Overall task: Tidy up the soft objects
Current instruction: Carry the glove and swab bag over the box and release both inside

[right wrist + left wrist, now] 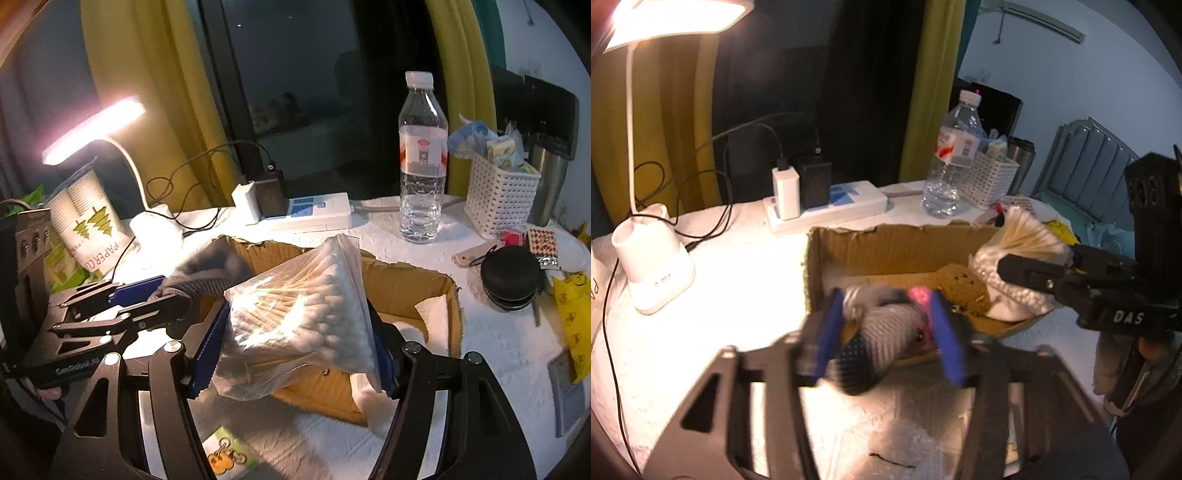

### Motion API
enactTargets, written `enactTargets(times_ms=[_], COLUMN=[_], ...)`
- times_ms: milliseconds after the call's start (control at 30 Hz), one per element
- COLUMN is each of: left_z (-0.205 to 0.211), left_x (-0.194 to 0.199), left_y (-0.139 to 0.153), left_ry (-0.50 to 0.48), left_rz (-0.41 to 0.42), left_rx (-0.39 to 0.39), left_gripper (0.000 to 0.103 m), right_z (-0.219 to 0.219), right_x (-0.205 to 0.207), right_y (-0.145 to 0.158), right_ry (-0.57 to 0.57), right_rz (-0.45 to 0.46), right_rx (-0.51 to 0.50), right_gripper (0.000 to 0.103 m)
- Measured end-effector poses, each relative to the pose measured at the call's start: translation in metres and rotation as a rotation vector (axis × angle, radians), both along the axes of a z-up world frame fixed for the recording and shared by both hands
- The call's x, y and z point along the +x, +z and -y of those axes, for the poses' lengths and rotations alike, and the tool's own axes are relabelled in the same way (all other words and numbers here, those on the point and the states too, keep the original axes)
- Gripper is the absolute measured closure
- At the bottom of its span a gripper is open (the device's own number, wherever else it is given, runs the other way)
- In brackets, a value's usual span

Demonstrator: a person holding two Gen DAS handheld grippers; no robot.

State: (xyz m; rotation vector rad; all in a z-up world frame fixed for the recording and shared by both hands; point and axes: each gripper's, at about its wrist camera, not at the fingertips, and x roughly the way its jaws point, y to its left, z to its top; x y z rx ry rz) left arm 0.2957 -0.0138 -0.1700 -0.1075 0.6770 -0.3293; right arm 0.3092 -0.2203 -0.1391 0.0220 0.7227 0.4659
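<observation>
**Both tools loaded over the box**

Left tool [886, 328] is clamped on a grey and black sock [875, 343], pink bit showing, hanging over the near edge of the cardboard box [886, 247]. Right tool [295, 332] is squeezed on a clear bag of cotton swabs [299, 314], held above the box's near right side. Brown soft thing [964, 291] and something white already lie inside. Box sits mid-bench [498, 332], with lamp [652, 273] at the left edge, bottle [423, 158] and basket [498, 199] along the back.

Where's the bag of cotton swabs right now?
The bag of cotton swabs is clamped in the right gripper, held over the cardboard box.
</observation>
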Motion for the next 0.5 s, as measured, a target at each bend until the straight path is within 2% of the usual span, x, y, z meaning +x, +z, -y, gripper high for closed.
enactTargets(times_ms=[33, 300, 367, 500], left_z=[-0.001, -0.002, -0.003, -0.005], left_x=[0.0, -0.01, -0.017, -0.028], left_y=[0.0, 0.008, 0.012, 0.019], left_ry=[0.004, 0.024, 0.03, 0.04], left_rz=[0.0, 0.023, 0.037, 0.057], left_rx=[-0.006, 0.017, 0.016, 0.012], left_gripper=[0.039, 0.036, 0.03, 0.029], right_z=[0.0, -0.003, -0.002, 0.003], right_x=[0.002, 0.0, -0.003, -0.015], right_y=[-0.002, -0.002, 0.001, 0.008], right_ry=[-0.003, -0.003, -0.005, -0.015], right_rz=[-0.002, 0.006, 0.016, 0.04], right_rx=[0.003, -0.004, -0.006, -0.006], right_gripper=[0.032, 0.025, 0.024, 0.023])
